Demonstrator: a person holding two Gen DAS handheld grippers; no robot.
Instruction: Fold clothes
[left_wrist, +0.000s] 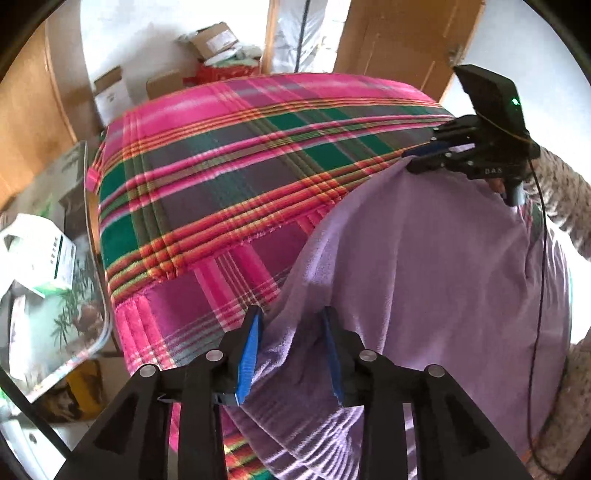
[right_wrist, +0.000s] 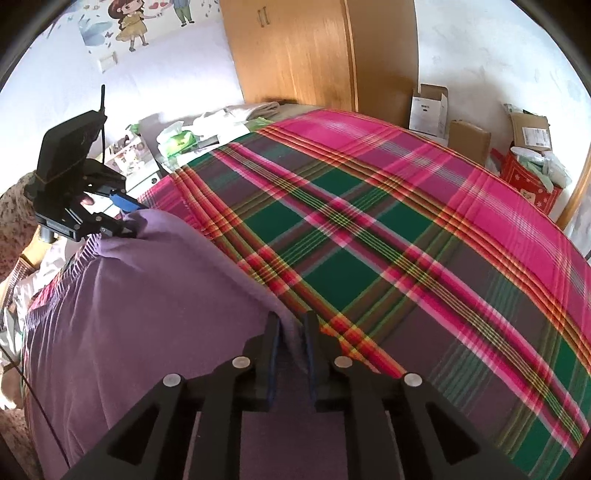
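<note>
Both claws, left (left_wrist: 291, 347) and right (right_wrist: 291, 354), are open around the purple cloth (left_wrist: 424, 266) on the plaid bed (left_wrist: 229, 155); no writing is clear enough to read.

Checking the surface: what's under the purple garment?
The plaid blanket shows around the purple garment and runs beneath it. Anything else under the garment is covered.
</note>
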